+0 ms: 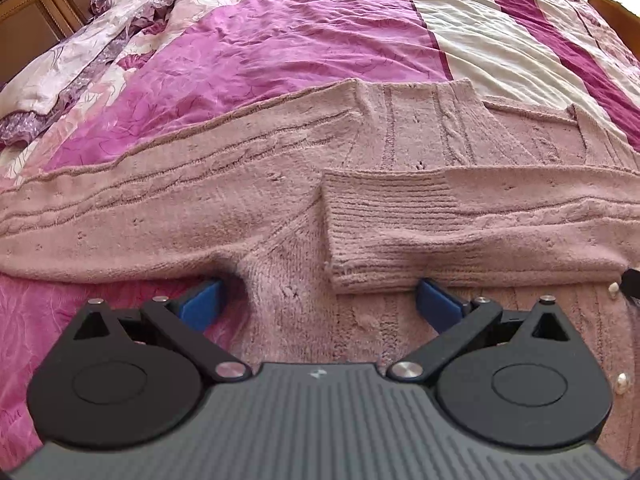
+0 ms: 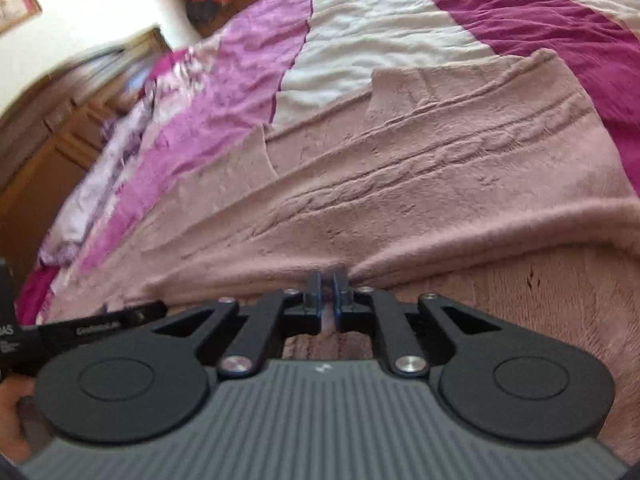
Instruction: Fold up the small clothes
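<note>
A dusty pink knitted cardigan [image 1: 248,184] lies spread on the bed, with a ribbed sleeve cuff [image 1: 384,228] folded across its body. My left gripper [image 1: 320,304] is open, its blue pads wide apart low over the knit near the cuff. In the right wrist view the cardigan [image 2: 400,184] fills the middle, one layer folded over. My right gripper [image 2: 328,292] is shut on a fold of the cardigan's edge, with cloth pinched between the blue pads. The view is blurred by motion.
The bed has a quilted cover [image 1: 320,28] in magenta, pink and cream stripes. A rumpled floral duvet [image 1: 100,52] lies at the far left. Wooden cabinets [image 1: 36,4] stand behind it. The other gripper's black body [image 2: 80,332] shows at the left in the right wrist view.
</note>
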